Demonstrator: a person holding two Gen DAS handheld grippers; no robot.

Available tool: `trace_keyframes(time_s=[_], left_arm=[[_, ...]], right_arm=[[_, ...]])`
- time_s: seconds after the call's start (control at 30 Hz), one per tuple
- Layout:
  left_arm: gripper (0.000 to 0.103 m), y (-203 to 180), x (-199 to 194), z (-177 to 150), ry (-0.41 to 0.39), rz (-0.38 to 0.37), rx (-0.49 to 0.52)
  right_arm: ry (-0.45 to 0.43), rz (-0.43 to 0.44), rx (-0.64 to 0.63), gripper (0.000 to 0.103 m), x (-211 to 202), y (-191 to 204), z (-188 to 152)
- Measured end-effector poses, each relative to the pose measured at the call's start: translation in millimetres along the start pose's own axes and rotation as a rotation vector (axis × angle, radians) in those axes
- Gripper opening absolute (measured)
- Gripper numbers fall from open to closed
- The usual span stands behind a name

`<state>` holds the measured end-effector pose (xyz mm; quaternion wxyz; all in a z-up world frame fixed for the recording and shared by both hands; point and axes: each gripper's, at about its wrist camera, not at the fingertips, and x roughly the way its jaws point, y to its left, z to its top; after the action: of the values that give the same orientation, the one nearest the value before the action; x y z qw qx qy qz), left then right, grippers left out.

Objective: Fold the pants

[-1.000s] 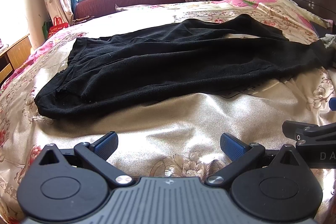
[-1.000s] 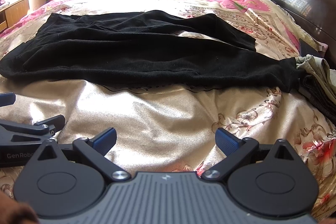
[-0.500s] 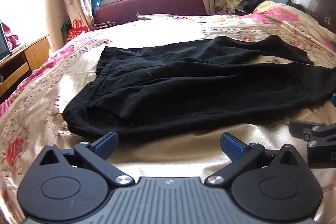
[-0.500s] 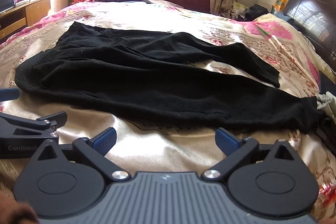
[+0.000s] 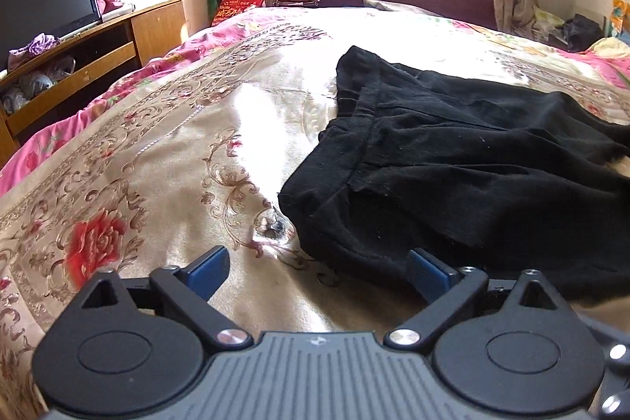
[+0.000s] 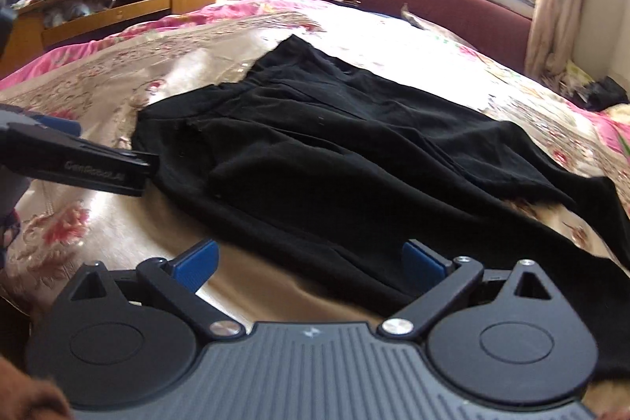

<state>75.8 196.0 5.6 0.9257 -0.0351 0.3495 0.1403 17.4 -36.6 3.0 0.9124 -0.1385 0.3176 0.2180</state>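
Black pants [image 5: 464, 160]: laid flat and unfolded on a bed [image 5: 165, 160] covered by a gold floral spread, waistband end nearest the tools, legs extended away to the right.

Left tool [image 5: 317, 268]: jaws spread wide, nothing held; its right blue finger is set at the near waistband corner.

Right tool [image 6: 309, 262]: jaws likewise spread wide and empty, poised over the near hem of the fabric.

Wooden cabinet [image 5: 98, 54] with a dark screen [image 5: 47, 2]: seen beyond the bed's left side.

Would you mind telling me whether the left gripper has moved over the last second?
Yes. The left gripper has swung leftward toward the pants waistband; the TV cabinet came into view.
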Motion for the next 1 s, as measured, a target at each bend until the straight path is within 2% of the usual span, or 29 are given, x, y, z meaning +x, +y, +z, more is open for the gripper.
trace_keyframes(time_s=[0.03, 0.1, 0.17, 0.23, 0.3, 0.37, 0.5, 0.6, 0.73, 0.83, 0.97, 1.0], left_arm=[[0.098, 2, 2, 3, -0.005, -0.003, 0.001], [0.084, 4, 9, 6, -0.008, -0.003, 0.010], [0.082, 8, 17, 7, 0.009, -0.011, 0.009], [0.076, 13, 20, 6, 0.018, -0.040, -0.032], [0.068, 12, 24, 6, 0.027, -0.067, -0.041], [0.067, 7, 28, 5, 0.029, -0.060, -0.024], [0.066, 9, 29, 1, 0.015, -0.068, -0.021], [0.067, 14, 33, 3, 0.004, -0.074, -0.059], [0.067, 10, 49, 11, 0.050, -0.096, -0.067], [0.066, 5, 52, 13, 0.056, -0.094, -0.066], [0.043, -1, 51, 15, 0.045, -0.054, -0.036], [0.039, 3, 50, 16, 0.043, -0.063, -0.050]], right_arm=[[-0.006, 0.018, -0.023, 0.098, 5, 8, 5], [-0.017, 0.042, -0.074, 0.096, 17, 22, 14], [-0.018, 0.064, -0.115, 0.093, 26, 36, 20], [-0.020, 0.092, -0.132, 0.091, 32, 45, 23], [-0.029, 0.106, -0.156, 0.083, 37, 54, 23], [-0.018, 0.098, -0.181, 0.079, 45, 60, 23], [0.028, 0.149, -0.140, 0.059, 55, 55, 22], [0.029, 0.152, -0.124, 0.058, 61, 53, 23], [0.016, 0.144, -0.143, 0.058, 64, 57, 23], [-0.003, 0.146, -0.159, 0.058, 60, 57, 21], [-0.016, 0.122, -0.228, 0.057, 62, 65, 20], [-0.009, 0.102, -0.250, 0.051, 65, 68, 21]])
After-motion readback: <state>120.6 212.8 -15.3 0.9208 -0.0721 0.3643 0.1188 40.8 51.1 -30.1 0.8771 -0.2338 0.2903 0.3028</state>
